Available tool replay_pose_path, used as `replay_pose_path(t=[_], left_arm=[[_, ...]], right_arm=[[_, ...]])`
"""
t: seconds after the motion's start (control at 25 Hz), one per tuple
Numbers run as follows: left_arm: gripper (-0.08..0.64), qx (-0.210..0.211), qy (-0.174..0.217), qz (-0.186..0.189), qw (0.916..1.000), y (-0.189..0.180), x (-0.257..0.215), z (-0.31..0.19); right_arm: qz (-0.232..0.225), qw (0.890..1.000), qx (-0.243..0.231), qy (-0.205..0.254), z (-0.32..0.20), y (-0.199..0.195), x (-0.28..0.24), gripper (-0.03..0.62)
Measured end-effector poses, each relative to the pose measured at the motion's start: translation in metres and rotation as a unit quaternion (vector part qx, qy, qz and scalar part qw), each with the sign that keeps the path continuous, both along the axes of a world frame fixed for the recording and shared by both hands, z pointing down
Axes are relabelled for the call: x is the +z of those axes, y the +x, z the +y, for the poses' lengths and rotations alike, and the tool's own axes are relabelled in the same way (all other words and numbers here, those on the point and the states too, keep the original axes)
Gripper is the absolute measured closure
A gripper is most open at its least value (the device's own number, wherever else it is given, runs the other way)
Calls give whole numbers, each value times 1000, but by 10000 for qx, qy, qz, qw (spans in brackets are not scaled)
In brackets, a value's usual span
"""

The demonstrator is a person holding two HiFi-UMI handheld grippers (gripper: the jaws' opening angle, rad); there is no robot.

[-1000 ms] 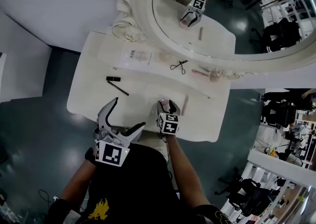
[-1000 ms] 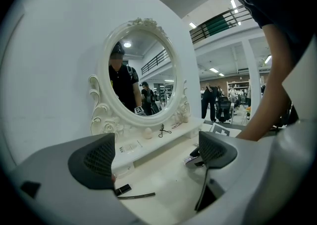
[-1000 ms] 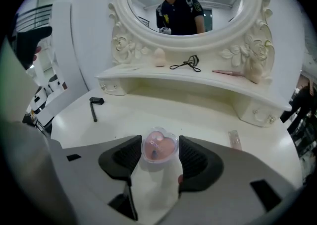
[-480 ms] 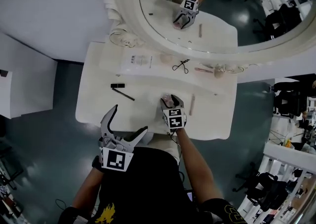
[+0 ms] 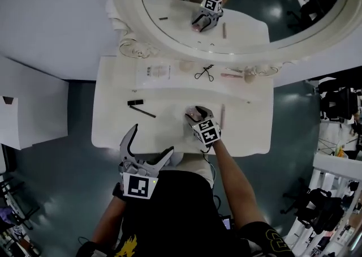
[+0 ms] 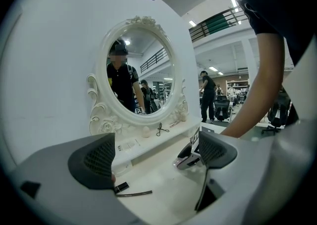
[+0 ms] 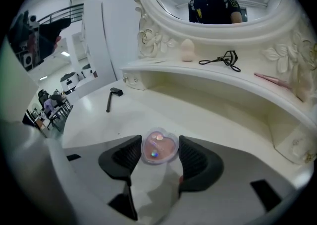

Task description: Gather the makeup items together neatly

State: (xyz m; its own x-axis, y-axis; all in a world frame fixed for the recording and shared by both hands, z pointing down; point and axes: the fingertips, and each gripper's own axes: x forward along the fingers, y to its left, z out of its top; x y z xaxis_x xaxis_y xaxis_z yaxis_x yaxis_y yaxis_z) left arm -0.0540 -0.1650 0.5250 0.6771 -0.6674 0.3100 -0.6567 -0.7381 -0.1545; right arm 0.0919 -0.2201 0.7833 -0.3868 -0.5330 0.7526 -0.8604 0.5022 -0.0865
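Fingers of the right gripper [image 7: 159,150] pinch a heart-shaped compact [image 7: 158,145]; the left gripper [image 6: 154,155] gapes wide, empty.

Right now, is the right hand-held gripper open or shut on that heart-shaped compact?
Shut: the pads of the right hand-held gripper press both sides of the heart-shaped compact.

A white dressing table [image 5: 110,131] has a raised shelf [image 5: 175,83] along its back. On the lower top, 2 black things lie near the left: a small block [image 5: 135,102] and a thin pencil [image 5: 145,112] just beside it. A pale stick [image 5: 222,115] lies well apart, toward the right. The shelf carries a printed card [image 5: 154,72], a pale sponge [image 5: 186,65], a black eyelash curler [image 5: 204,73] and a pink brush [image 5: 231,75].
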Motion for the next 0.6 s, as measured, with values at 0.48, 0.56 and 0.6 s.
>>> replay_pose_path(t=[0.48,0.56,0.6], left_arm=[[26,56,159,77,9998,5,-8,3],[26,75,135,103,9998,7,-6,4],[26,93,122,103,9998,8,-5,5]], right_arm=[[-526,9614,2646,537,45,110,-37,295],[-65,9494,3113,416,60,145,-26,311],[107,9463,3218,283,67,156,-18,315]])
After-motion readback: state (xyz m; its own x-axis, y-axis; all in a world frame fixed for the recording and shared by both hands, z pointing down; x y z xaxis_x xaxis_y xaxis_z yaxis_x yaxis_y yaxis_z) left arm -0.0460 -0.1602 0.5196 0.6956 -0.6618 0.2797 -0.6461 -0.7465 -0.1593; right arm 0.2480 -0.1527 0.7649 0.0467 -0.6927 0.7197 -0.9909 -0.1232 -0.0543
